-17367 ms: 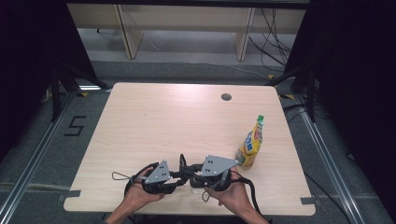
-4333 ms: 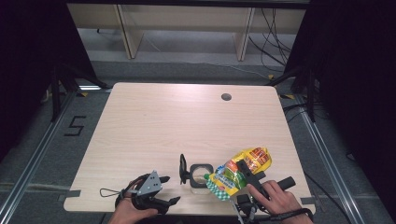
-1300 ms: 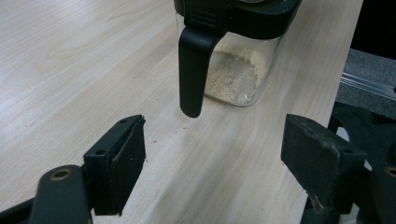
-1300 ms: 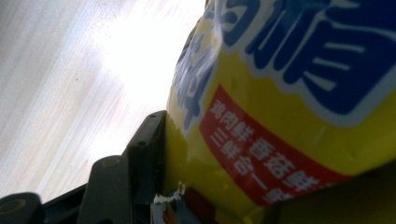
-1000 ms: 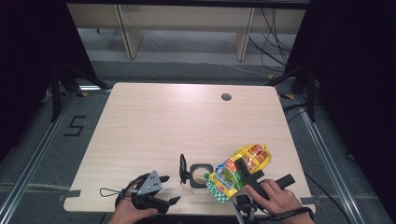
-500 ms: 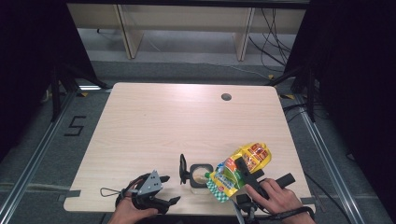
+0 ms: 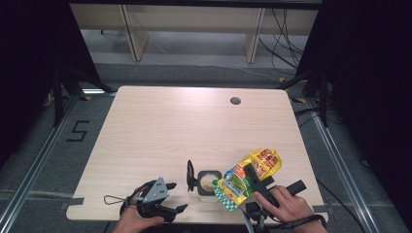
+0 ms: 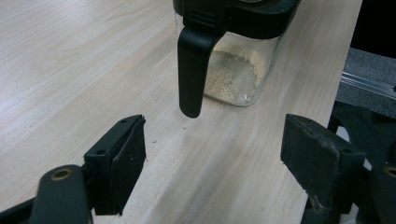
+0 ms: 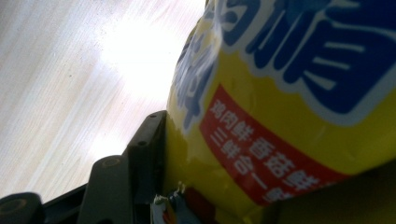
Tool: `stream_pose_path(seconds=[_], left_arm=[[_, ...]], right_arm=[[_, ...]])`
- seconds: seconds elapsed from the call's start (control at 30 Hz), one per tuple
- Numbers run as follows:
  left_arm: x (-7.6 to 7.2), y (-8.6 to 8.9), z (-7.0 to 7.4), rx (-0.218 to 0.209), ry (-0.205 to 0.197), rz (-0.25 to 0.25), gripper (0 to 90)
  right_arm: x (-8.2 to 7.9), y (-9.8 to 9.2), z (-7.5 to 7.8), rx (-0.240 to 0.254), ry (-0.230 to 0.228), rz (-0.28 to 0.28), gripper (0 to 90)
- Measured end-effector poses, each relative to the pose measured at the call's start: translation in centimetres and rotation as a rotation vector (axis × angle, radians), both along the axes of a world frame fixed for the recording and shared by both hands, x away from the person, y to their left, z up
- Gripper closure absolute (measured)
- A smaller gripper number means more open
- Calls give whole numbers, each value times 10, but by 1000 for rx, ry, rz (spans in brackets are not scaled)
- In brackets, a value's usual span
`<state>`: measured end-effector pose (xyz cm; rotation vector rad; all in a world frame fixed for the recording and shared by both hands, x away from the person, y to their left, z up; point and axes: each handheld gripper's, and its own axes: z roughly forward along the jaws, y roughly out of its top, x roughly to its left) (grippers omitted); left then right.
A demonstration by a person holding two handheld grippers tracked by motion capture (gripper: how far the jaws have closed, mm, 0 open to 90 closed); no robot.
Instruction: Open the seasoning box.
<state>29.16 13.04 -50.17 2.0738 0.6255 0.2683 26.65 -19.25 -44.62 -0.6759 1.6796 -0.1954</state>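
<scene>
Jar (image 7: 209, 180): clear glass, black lid and handle, pale granules at bottom.
Pouch (image 7: 248, 177): yellow, tilted over jar, clamped by right gripper (image 7: 256, 178).
Left gripper (image 8: 212, 165): jaws apart, empty.
Hidden: jar's mouth, behind pouch.

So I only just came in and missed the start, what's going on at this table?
A person is pouring from a yellow pouch into a small clear container with a black handle, near the front edge of the wooden table. The right claw is clamped on the pouch, tipping its green spout end over the container's mouth. Some pale granules lie in the container's bottom. The left claw rests open beside it, holding nothing.
</scene>
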Motion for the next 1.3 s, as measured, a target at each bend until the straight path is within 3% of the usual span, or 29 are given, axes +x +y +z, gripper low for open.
stream_pose_path(seconds=[0.07, 0.27, 0.37, 0.4, 0.5, 0.57, 0.6, 0.63, 0.67, 0.7, 0.73, 0.77, 0.87, 0.93, 1.0, 1.17, 1.23, 1.27, 1.3], left_arm=[[0, 0, 0, 2, 0, -3, 217], [0, 1, 1, 6, 0, -1, 217], [0, 1, 1, 8, 4, -7, 217], [0, 1, 1, 6, 0, -1, 218], [0, 1, 1, 7, 2, -5, 217], [0, 0, 1, 6, 0, 0, 217], [0, 0, 1, 5, 0, -1, 218], [0, 0, 1, 6, -1, 3, 217], [0, 0, 1, 6, -1, 3, 218], [0, 0, 0, 4, 0, 0, 217], [0, 0, 0, 2, 0, -2, 217], [0, 0, 0, 2, 0, -3, 217], [0, 0, 1, 6, -2, 3, 218], [0, 0, 1, 5, 0, 3, 217], [0, 0, 0, 1, 1, -1, 217], [0, 0, 0, 8, 0, -2, 218], [0, 0, 0, 8, 0, -2, 217], [0, 0, 0, 7, 0, -2, 217], [0, 0, 0, 7, 0, -2, 218]], right_arm=[[0, 1, 2, -26, -5, 12, 426], [0, 0, 0, 10, 10, 0, 426], [1, 0, 2, -15, 7, 13, 426], [-1, -1, 1, 16, -2, 3, 426], [0, -1, 1, 18, 7, 2, 426], [-2, -2, 0, 47, -14, -4, 426], [-2, -2, 0, 41, -7, -13, 426], [0, 0, 3, -15, -1, 21, 426], [0, 0, 3, -15, -1, 21, 426], [-3, -1, 2, 37, -12, 4, 426], [-3, -1, 2, 37, -12, 4, 426], [-1, 1, 4, -10, 1, 23, 426], [-2, 1, 3, 10, -17, 35, 426], [-2, 1, 3, -11, 8, 26, 426], [-2, 0, 2, 7, -20, 32, 426], [-1, 1, 4, -22, -12, 31, 426], [-2, 0, 4, -11, -23, 29, 426], [-2, -1, 2, 29, -34, 13, 426], [-2, -1, 2, 29, -34, 13, 426]])
